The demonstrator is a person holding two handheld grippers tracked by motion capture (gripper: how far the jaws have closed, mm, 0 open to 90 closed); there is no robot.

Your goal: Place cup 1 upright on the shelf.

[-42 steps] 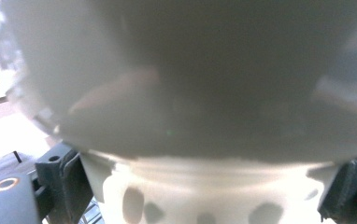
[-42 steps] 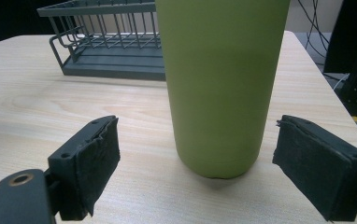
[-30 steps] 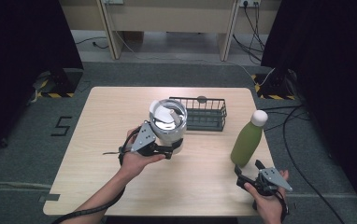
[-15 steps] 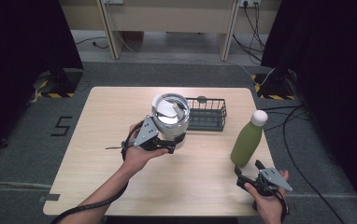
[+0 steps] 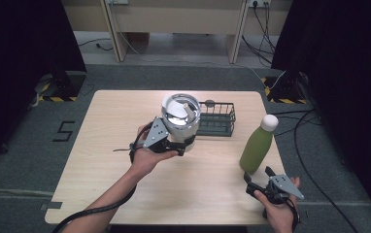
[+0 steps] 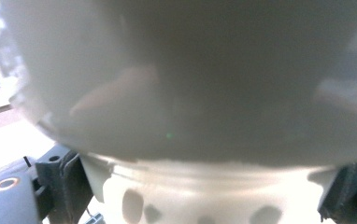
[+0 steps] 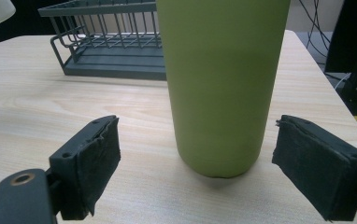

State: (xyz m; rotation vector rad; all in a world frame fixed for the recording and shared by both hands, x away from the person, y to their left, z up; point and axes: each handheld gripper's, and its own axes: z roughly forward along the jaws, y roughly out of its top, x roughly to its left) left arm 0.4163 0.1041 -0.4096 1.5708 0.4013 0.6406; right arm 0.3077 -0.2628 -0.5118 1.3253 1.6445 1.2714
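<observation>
Table (image 5: 101, 160) of pale wood spans the middle of the high view. Near its upper centre sits a dark wire basket (image 5: 216, 118). At the basket's left edge, a white cup-like container (image 5: 180, 116) is clamped around its lower part by the left gripper (image 5: 161, 138). Right of centre stands a green bottle (image 5: 257, 148). Below it at lower right, the right gripper (image 5: 259, 180) has its jaws spread wide, pads clear of the bottle.
</observation>
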